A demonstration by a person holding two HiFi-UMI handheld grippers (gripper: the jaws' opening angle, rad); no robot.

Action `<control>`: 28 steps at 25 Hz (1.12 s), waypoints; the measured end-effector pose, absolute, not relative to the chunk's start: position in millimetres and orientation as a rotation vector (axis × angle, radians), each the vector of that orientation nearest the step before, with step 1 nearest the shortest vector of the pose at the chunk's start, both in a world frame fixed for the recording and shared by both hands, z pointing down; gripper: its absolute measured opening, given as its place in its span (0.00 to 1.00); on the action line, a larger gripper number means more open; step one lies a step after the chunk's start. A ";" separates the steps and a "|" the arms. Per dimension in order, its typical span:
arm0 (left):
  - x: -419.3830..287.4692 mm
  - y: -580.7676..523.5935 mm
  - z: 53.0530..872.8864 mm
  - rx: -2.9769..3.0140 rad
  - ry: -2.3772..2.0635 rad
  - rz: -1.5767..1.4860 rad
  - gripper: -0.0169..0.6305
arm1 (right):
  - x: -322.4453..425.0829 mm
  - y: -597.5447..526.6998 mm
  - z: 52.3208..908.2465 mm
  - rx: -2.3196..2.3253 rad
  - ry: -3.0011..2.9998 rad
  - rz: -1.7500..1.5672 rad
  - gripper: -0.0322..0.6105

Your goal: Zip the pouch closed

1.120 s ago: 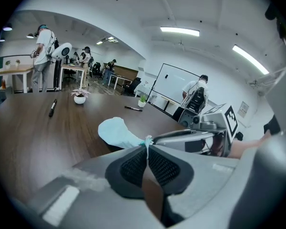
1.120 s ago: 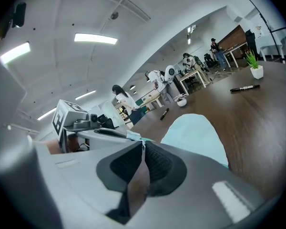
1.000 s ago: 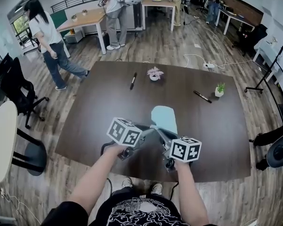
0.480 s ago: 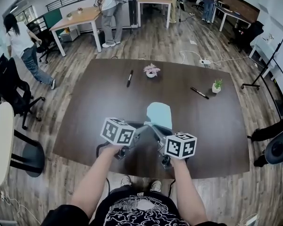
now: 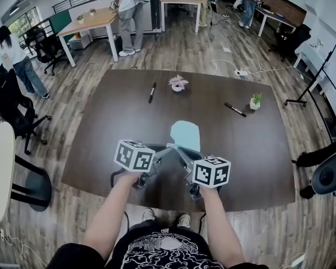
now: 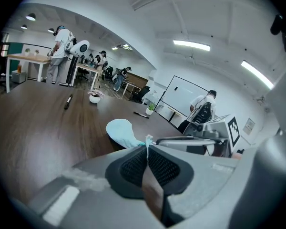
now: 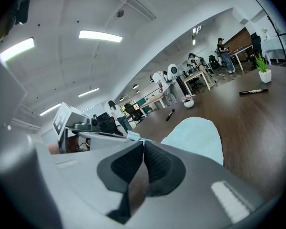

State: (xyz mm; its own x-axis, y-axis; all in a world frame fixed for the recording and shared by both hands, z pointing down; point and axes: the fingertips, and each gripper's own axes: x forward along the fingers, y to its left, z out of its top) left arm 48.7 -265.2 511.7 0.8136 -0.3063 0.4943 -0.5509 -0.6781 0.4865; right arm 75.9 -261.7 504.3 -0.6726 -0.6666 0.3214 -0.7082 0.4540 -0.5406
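A light blue pouch (image 5: 185,134) lies flat on the dark brown table (image 5: 112,128), a little way in from its front edge. Both grippers meet at the pouch's near end. My left gripper (image 5: 171,149) comes in from the left, and in the left gripper view it (image 6: 147,144) is shut on a thin pale tab of the pouch (image 6: 121,131). My right gripper (image 5: 180,149) comes in from the right. In its own view it (image 7: 143,142) is shut, with a thin teal edge of the pouch (image 7: 198,135) running into its tips. The zip itself is hidden.
Two black pens (image 5: 152,92) (image 5: 234,109) and two small potted plants (image 5: 177,83) (image 5: 256,101) lie further back on the table. Office chairs (image 5: 14,108) stand at the left; a round white table (image 5: 0,170) is beside them. People stand at desks beyond.
Both grippers stay shut at the pouch's near end, hardly moved. The person at the far left has walked further away to the left.
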 end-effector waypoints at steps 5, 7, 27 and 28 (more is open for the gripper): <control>45.1 -266.0 509.5 2.352 -0.638 0.482 0.05 | 72.9 -262.2 502.3 1.231 -2.632 1.013 0.06; 44.2 -265.6 508.6 2.347 -0.638 0.467 0.05 | 71.5 -262.1 502.2 1.225 -2.632 1.013 0.06; 23.9 -270.3 512.3 2.317 -0.692 0.427 0.05 | 64.1 -263.8 505.1 1.195 -2.625 1.032 0.06; 23.1 -271.0 512.3 2.317 -0.698 0.423 0.05 | 64.1 -264.1 505.2 1.197 -2.622 1.031 0.06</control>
